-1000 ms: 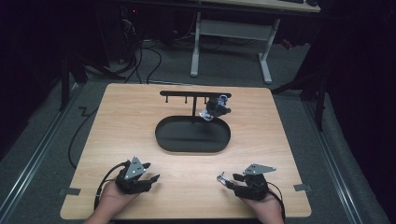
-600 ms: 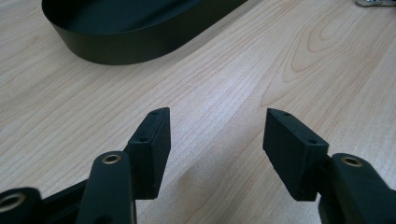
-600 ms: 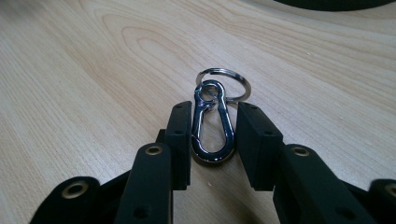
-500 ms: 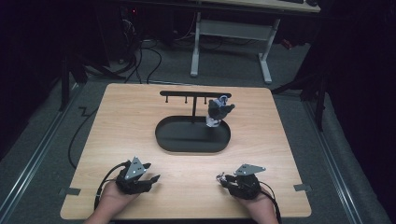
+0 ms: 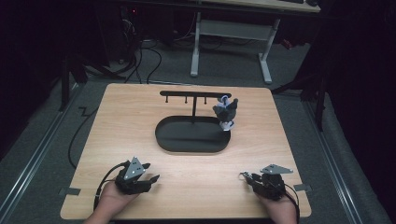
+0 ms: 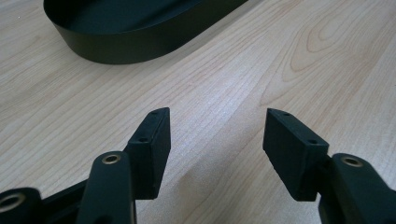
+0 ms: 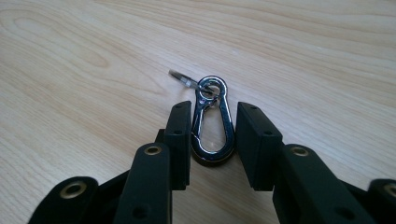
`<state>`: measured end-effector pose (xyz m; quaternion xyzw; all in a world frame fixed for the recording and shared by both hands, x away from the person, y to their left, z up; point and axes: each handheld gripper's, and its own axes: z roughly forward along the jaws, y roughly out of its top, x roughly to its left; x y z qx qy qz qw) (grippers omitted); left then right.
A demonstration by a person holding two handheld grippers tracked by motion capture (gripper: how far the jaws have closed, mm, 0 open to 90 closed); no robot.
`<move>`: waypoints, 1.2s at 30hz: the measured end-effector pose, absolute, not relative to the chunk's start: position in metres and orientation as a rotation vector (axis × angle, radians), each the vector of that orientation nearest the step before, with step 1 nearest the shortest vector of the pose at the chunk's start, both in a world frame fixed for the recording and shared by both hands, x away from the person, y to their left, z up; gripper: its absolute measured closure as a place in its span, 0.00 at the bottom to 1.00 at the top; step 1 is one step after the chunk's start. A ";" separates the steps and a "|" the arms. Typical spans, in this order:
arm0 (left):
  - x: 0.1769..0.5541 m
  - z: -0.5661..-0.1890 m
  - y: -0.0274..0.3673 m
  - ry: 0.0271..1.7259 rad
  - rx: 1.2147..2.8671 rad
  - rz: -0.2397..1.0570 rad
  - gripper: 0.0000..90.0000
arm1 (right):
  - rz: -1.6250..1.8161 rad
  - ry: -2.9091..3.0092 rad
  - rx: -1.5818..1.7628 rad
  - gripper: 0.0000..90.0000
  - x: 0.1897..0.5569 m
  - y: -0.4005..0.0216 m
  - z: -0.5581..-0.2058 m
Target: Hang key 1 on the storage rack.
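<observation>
The carabiner (image 7: 212,122), with its small key ring (image 7: 184,79), lies on the table (image 5: 196,182) at the near right, between our right gripper (image 7: 212,116)'s jaws, which have just been closing on it. Our left gripper (image 6: 215,128) rests open and empty. Farther off, the black tray (image 5: 163,135) looks empty; its hook stand (image 5: 194,95) already carries one dark bundle (image 5: 226,112), so hanging looks left to do.

Tray (image 5: 187,140) mid-table (image 5: 130,112), hook rack (image 5: 194,94) standing in it, keychain toy (image 5: 226,112) hanging at rack's right end, carabiner (image 7: 212,123) near front right.
</observation>
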<state>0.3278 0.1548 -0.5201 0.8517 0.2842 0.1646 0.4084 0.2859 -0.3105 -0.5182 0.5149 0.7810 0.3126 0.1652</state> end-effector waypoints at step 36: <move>0.328 -0.520 0.155 0.711 2.156 0.415 0.47 | 0.919 2.236 1.409 0.87 0.299 -0.309 -0.511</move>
